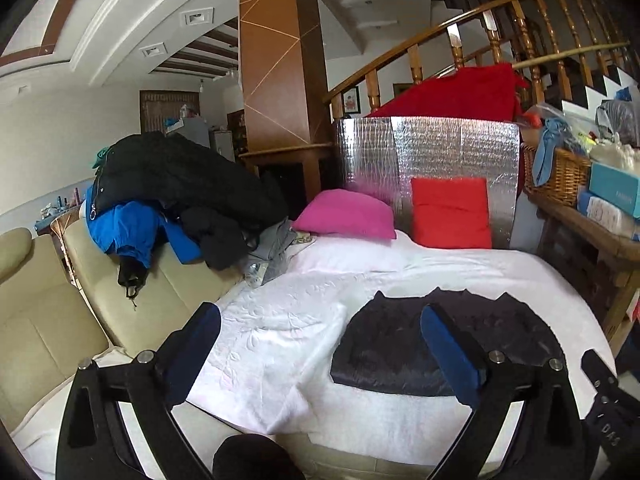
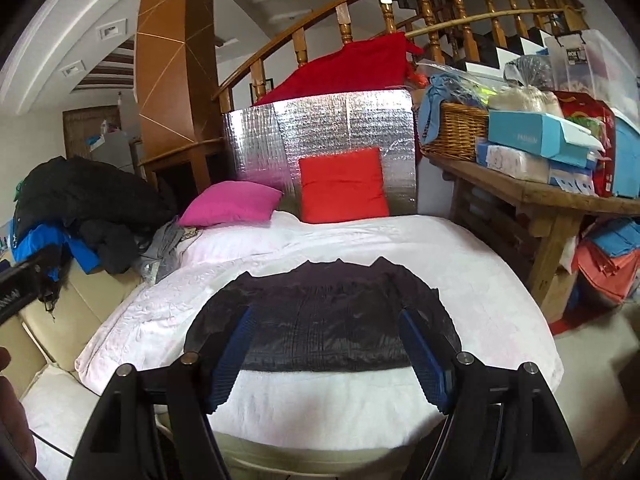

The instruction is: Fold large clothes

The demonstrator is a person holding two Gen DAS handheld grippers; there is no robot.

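Observation:
A dark folded garment point(image 1: 404, 344) lies flat on the white bedspread point(image 1: 280, 320); it also shows in the right wrist view point(image 2: 320, 316) on the spread point(image 2: 480, 272). My left gripper point(image 1: 320, 320) is open and empty, held above the spread to the left of the garment, its right finger over the cloth. My right gripper point(image 2: 326, 320) is open and empty, hovering over the garment's near edge. A pile of dark and blue clothes point(image 1: 172, 196) sits on the cream sofa point(image 1: 52, 320) at left, also in the right wrist view point(image 2: 80, 216).
A pink cushion point(image 1: 346, 214) and a red cushion point(image 1: 450, 212) lean at the silver foil panel point(image 1: 440, 144). A wooden table point(image 2: 540, 196) with a wicker basket point(image 2: 456, 130) and boxes stands at right. A stair railing point(image 2: 360, 12) is behind.

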